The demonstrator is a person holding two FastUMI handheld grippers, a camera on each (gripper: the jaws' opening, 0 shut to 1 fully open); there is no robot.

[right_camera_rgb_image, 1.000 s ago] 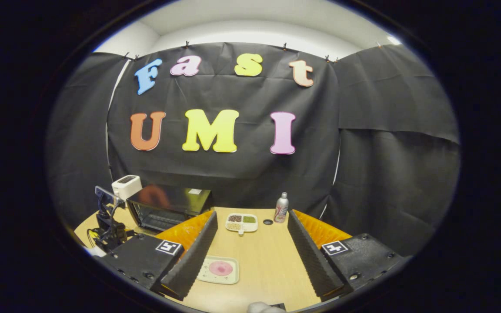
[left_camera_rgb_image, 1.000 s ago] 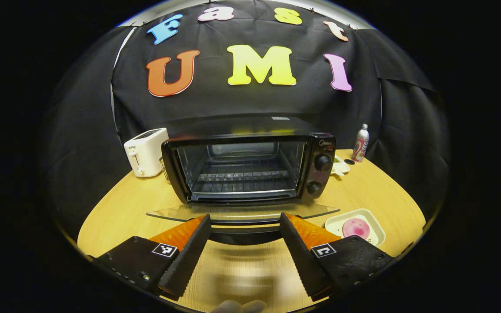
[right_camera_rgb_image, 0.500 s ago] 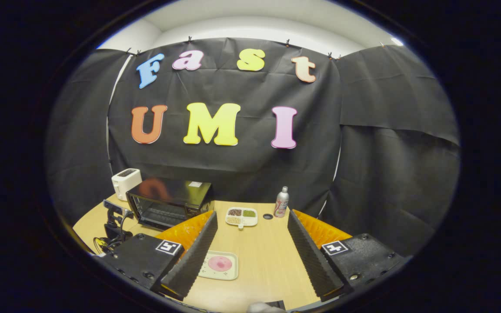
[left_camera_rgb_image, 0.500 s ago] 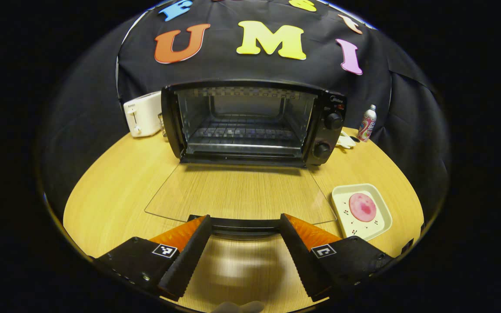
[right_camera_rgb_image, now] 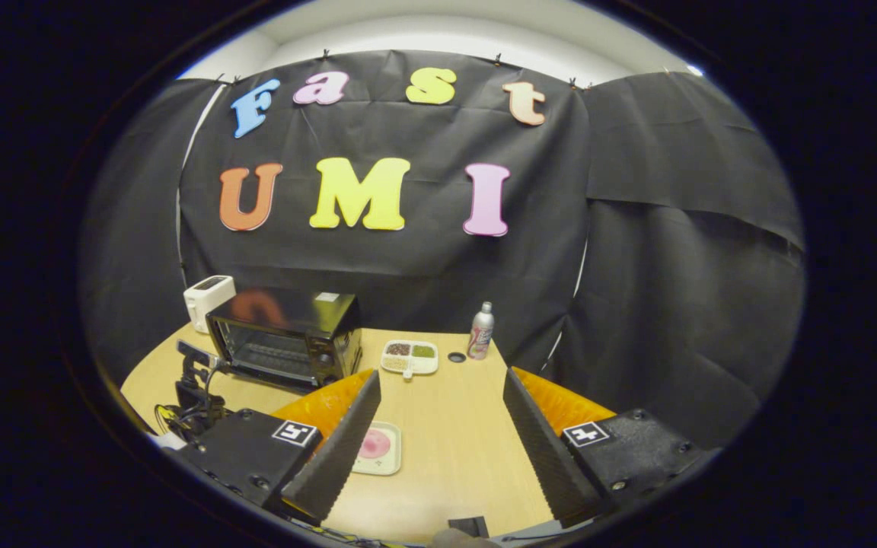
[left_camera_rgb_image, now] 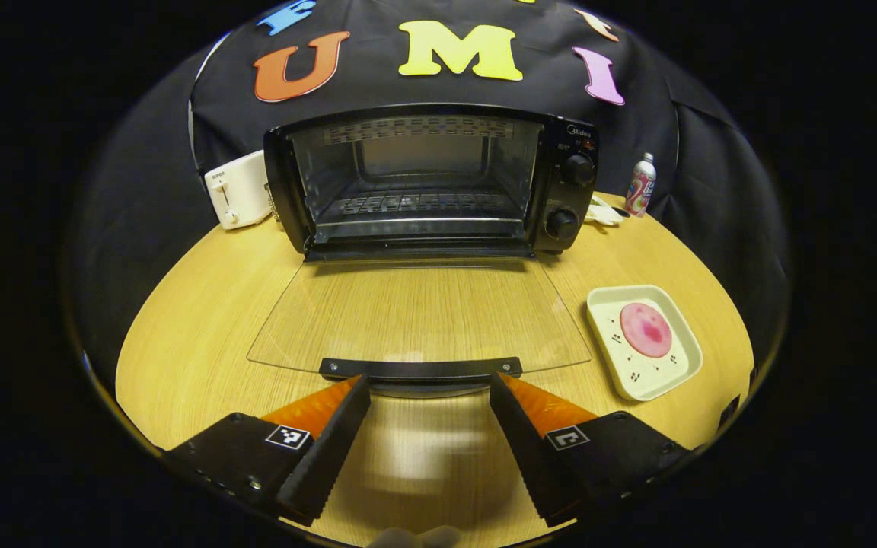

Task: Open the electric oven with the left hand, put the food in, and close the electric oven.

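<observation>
The black electric oven (left_camera_rgb_image: 431, 179) stands at the back of the round wooden table (left_camera_rgb_image: 195, 304), its cavity and wire rack exposed. Its glass door (left_camera_rgb_image: 419, 316) lies flat towards me. The door's black handle (left_camera_rgb_image: 421, 369) sits just beyond the fingertips of my left gripper (left_camera_rgb_image: 429, 380), which is open and not pressing on it. A pink round food (left_camera_rgb_image: 645, 329) rests on a white square plate (left_camera_rgb_image: 606, 304) right of the door. My right gripper (right_camera_rgb_image: 441, 377) hangs open above the table with nothing in it; the plate (right_camera_rgb_image: 389, 457) lies below its left finger, and the oven (right_camera_rgb_image: 282, 335) stands far left.
A white toaster (left_camera_rgb_image: 237, 190) stands left of the oven. A drink can (left_camera_rgb_image: 640, 186) stands back right, near a white divided dish (right_camera_rgb_image: 408, 356) and a small dark cap (right_camera_rgb_image: 456, 356). The other gripper's hardware with cables (right_camera_rgb_image: 195, 380) shows in front of the oven.
The oven door has swung from nearly level down to lying flat, with the left gripper following its handle. The right gripper has shifted, so the plate now lies partly behind its left finger.
</observation>
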